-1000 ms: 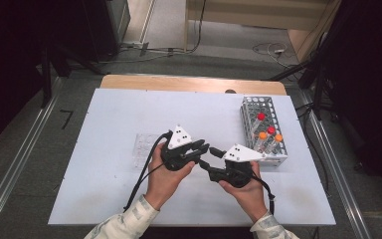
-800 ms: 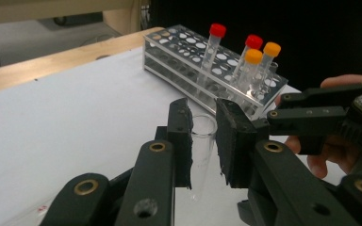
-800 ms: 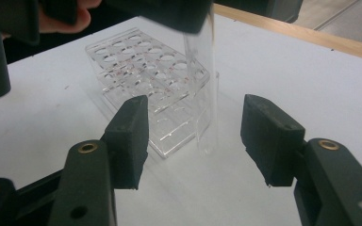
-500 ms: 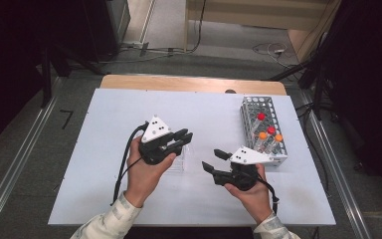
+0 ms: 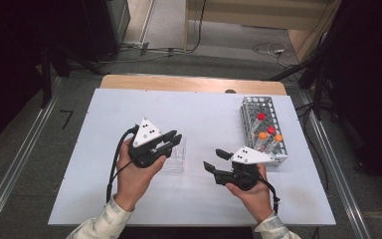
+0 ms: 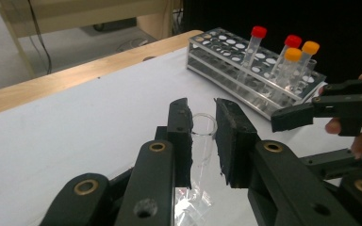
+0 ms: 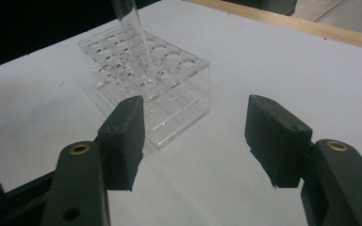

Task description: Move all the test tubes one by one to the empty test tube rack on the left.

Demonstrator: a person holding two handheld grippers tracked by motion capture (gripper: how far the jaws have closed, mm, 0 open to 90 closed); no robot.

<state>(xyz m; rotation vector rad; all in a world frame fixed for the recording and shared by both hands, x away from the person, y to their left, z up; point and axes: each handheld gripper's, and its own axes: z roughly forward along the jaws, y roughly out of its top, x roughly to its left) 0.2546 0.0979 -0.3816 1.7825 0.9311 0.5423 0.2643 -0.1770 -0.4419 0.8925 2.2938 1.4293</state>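
— Right, what has my left gripper (image 5: 171,141) got?

— A clear uncapped tube (image 6: 201,141), clamped between its two pads. In the left gripper view the tube stands nearly upright in the grip, its open rim just above the pad tops and its lower end reaching down past them.

— And below that?

— The clear plastic rack (image 7: 155,89) sits directly under my left gripper on the white table (image 5: 204,114). From the right gripper view I see the tube's lower end coming down from the top edge, tilted, over the rack's holes. I cannot tell whether the tip is inside a hole or just above one.

— My right gripper (image 5: 215,160)?

— Its jaws stand apart with nothing between them, and they have just been opening. It points toward the clear rack, which lies ahead of it and a little toward my left gripper; the two are not touching.

— What else is close?

— The metal rack (image 5: 263,127) is just beyond my right gripper, on its far side from the left one. It holds capped tubes: one red cap (image 5: 261,116), another red cap beside two orange caps (image 5: 262,135) nearer my right hand (image 5: 251,191).
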